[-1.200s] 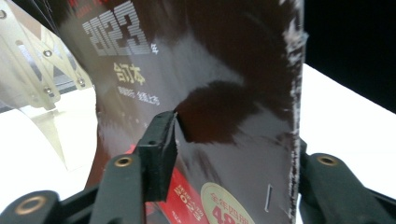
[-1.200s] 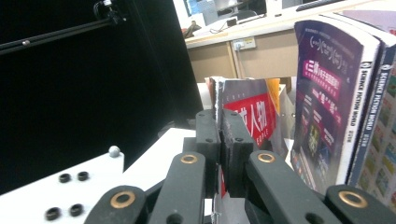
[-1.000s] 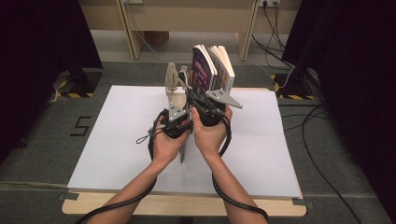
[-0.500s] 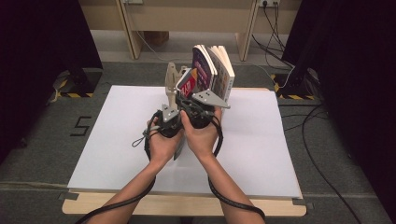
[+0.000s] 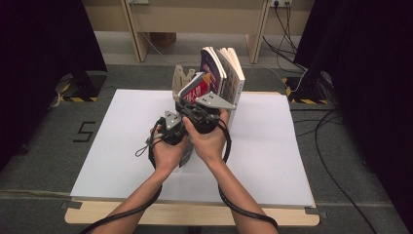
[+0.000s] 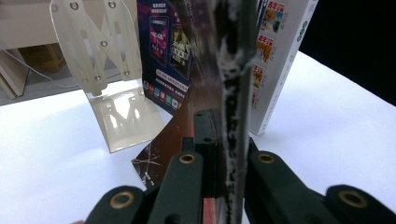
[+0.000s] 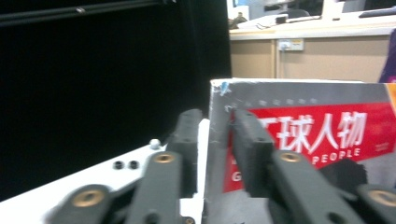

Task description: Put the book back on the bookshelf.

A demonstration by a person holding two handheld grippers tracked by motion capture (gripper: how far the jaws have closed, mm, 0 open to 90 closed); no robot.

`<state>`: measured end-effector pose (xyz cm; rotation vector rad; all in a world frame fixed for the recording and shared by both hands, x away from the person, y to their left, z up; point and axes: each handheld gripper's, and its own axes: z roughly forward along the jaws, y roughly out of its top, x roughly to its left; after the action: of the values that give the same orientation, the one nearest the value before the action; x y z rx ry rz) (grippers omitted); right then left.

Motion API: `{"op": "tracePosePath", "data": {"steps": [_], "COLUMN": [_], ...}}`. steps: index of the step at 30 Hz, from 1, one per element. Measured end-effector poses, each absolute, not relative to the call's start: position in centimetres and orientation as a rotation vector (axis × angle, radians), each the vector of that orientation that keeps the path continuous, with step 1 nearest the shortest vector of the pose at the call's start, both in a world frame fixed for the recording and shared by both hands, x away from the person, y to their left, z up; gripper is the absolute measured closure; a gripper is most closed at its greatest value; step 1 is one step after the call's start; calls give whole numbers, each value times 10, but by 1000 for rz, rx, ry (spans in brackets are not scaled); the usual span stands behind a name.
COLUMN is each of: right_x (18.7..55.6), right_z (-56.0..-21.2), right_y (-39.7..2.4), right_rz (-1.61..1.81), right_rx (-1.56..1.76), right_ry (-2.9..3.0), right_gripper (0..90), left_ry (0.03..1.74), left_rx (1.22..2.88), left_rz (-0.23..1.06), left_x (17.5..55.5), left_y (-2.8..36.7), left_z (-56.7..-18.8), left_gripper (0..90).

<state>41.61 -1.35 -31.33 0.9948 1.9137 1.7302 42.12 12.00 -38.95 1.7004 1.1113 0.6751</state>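
The thin red-covered magazine with white Chinese lettering [image 5: 198, 90] stands on edge on the white-topped desk [image 5: 122, 146], leaning between the clear acrylic bookend [image 5: 181, 78] on its left and the row of upright books [image 5: 221, 68] on its right. It seems to be going into the gap beside those books, which lean against each other so that they stay up.

The left gripper [image 6: 223, 154] has its fingers closed tight on the magazine's worn spine edge, low down; its own view shows both black pads flat against the paper. That low, firm hold keeps the floppy magazine from buckling while it is stood up.

The right gripper [image 7: 215, 140] sits higher, at the top corner of the cover. Its jaws have just been opening, and the magazine's edge is between them; the left finger stands visibly clear of the paper, while the right one may still brush the cover, though the blur makes that hard to judge. Most likely it is letting go now that the left gripper steadies the magazine.
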Motion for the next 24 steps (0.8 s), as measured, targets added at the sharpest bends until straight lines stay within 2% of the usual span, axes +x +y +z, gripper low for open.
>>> {"op": "tracePosePath", "data": {"steps": [4, 10, 24], "right_x": [410, 413, 410], "right_z": [-309, -317, -377], "right_y": [-29, -60, -130], "right_rz": [1743, 1693, 1519], "right_rx": [973, 1043, 1248], "right_ry": [1866, 1837, 1849], "right_gripper": [614, 604, 604], "left_ry": [1104, 1100, 1063], "left_rx": [1684, 1664, 1581], "left_rz": [681, 647, 665], "left_x": [422, 424, 427], "left_y": [125, 133, 157], "left_z": [-386, -385, -364], "left_gripper": [861, 862, 862]}}
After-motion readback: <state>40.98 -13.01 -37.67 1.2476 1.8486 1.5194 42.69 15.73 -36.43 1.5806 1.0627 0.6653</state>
